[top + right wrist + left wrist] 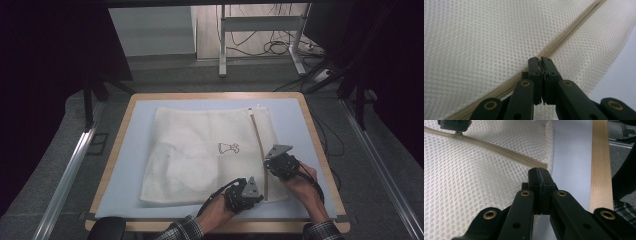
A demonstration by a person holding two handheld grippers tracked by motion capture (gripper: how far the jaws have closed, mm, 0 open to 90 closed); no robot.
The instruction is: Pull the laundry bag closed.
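A white mesh laundry bag [200, 150] lies flat on the pale blue mat [130, 170], with a small black dress print [228, 148] at its middle. A tan zipper [257, 135] runs along the bag's right side. My left gripper [261, 195] is at the bag's near right corner, shut on the mesh bag's edge [539, 171]; a sliver of fabric shows between the jaws. My right gripper [268, 162] sits on the zipper [564, 42] farther up, its jaws pinched [541, 60] on what looks like the zipper pull. In the left gripper view the right gripper [454, 125] touches the zipper [499, 150].
The mat covers a wooden table whose edge [320, 150] shows right of the bag. Metal rails [65, 175] run along both sides on the floor. A desk frame [222, 45] and cables [275, 47] stand beyond the far edge.
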